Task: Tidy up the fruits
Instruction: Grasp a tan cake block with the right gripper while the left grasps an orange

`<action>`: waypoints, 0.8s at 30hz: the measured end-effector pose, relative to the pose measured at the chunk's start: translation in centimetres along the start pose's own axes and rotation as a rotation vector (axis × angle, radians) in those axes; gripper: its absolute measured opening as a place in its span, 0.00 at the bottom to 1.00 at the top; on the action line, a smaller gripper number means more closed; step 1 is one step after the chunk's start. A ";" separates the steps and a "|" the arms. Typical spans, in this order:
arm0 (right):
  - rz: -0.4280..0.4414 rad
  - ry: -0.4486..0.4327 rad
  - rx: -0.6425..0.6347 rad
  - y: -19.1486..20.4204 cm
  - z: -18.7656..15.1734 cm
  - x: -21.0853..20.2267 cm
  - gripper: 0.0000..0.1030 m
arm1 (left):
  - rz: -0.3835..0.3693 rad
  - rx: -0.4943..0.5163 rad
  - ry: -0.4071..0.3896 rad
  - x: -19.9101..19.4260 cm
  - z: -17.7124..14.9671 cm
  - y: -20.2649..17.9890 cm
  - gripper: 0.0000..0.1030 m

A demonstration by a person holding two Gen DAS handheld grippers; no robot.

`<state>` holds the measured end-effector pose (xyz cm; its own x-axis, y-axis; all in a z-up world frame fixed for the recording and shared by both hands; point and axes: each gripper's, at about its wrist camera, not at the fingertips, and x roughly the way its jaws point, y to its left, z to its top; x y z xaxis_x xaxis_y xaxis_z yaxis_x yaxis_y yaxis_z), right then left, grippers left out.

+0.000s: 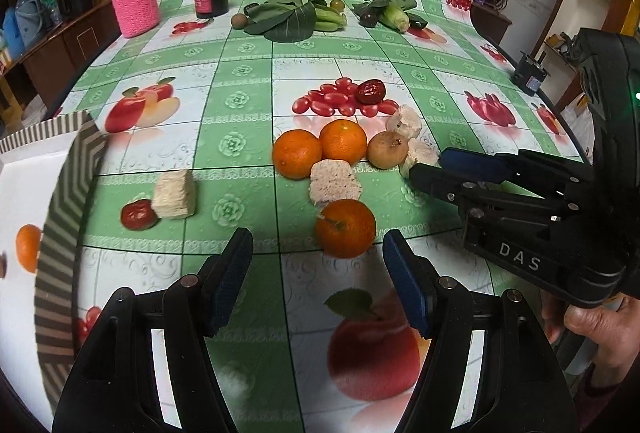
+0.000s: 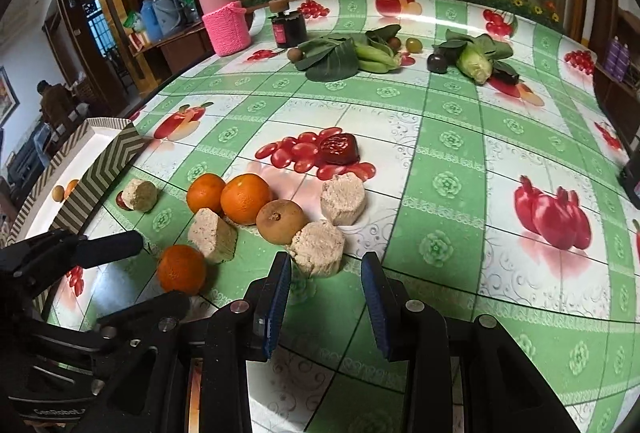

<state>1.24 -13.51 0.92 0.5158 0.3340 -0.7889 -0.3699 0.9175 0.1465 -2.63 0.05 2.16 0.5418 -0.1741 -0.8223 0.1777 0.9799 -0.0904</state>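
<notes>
The step in hand was judged to be the approach to a pick. The left gripper (image 1: 318, 271) was seen released at the bottom of the left wrist frame, its jaws spread wide and nothing held, with the nearest orange (image 1: 345, 228) lying just ahead of the gap, toward the right finger. The right gripper (image 2: 326, 287) was likewise seen released and empty at the bottom centre of the right wrist frame, lined up with a pale crumbly cake (image 2: 318, 249) just beyond its fingertips.

The patterned tray (image 1: 60, 201), with its white floor and chevron wall, was found at the left edge of the left wrist frame; an orange (image 1: 28, 247) was already lying inside it. The next move was judged to call for the left gripper to be advanced until the nearest orange sat squarely between the pads, shut gently on it, and carried left over the tray wall. Care would be needed, since a round fruit may roll when nudged by one finger.

Three oranges were counted loose on the tablecloth (image 1: 400, 193), the other two (image 1: 297, 154) (image 1: 343, 142) touching each other at mid-frame. One brownish round fruit (image 1: 388, 150) was counted beside them. Two dark red wrinkled fruits were counted: one (image 1: 371, 91) on the printed tomatoes, one (image 1: 138, 214) against a cake. Four pale cakes were counted in the right wrist view. Leafy greens (image 1: 288, 18) and a corn cob (image 1: 394, 16) were left at the far upper middle.
</notes>
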 end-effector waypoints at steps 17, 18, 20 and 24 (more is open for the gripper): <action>0.016 -0.037 0.012 0.1 -0.9 -1.1 0.26 | -0.011 -0.005 -0.009 0.3 -0.1 0.6 0.29; 0.019 -0.045 0.013 0.3 -1.1 -1.5 0.26 | -0.011 -0.007 -0.011 0.0 -0.3 0.8 0.29; 0.024 -0.054 0.015 0.7 -1.4 -2.1 0.26 | -0.008 -0.012 -0.015 -0.5 -0.5 1.0 0.29; 0.054 -0.068 0.030 1.4 -2.0 -3.0 0.26 | 0.011 -0.033 -0.034 -1.8 -1.0 1.8 0.29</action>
<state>-2.42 -13.65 2.30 0.5475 0.3964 -0.7369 -0.3757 0.9034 0.2067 -4.12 2.26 2.88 0.5712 -0.1656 -0.8039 0.1448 0.9844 -0.0999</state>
